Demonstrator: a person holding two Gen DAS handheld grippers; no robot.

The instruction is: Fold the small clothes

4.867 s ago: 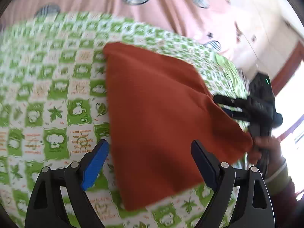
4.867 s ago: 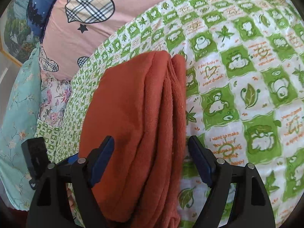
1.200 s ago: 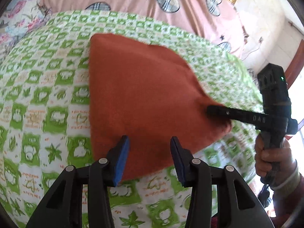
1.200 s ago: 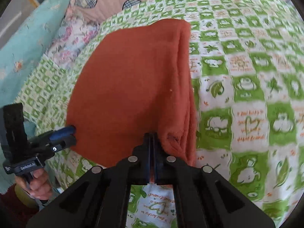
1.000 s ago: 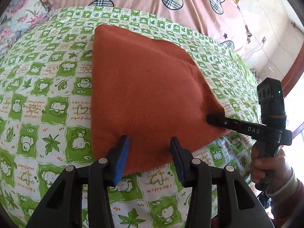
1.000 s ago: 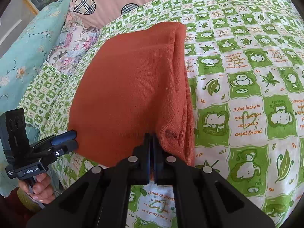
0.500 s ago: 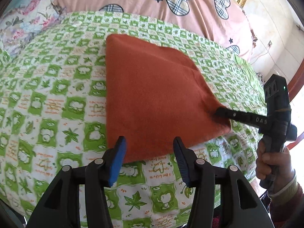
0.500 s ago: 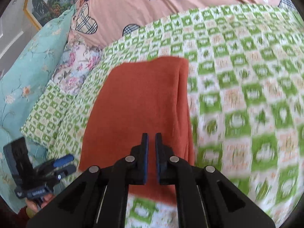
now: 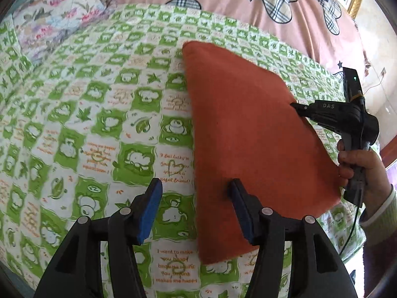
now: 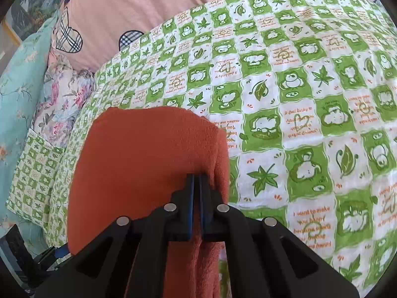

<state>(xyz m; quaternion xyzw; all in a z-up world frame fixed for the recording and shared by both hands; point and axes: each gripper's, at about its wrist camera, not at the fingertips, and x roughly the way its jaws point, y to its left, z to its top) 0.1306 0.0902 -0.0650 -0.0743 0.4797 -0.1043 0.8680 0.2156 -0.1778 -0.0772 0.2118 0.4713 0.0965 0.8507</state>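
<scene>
On the bed's green-and-white checked cover (image 9: pixel 104 114) lies the rust-orange fleece garment (image 9: pixel 243 134), already folded into 1 layered panel. Right hand-held gripper (image 10: pixel 197 181) is clenched on its edge; left hand-held gripper (image 9: pixel 196 198) hangs released. Judged: a final fold remains.

A rust-orange knit garment (image 9: pixel 250 139) lies folded flat on the bed, its layered edges stacked along 1 side.
</scene>
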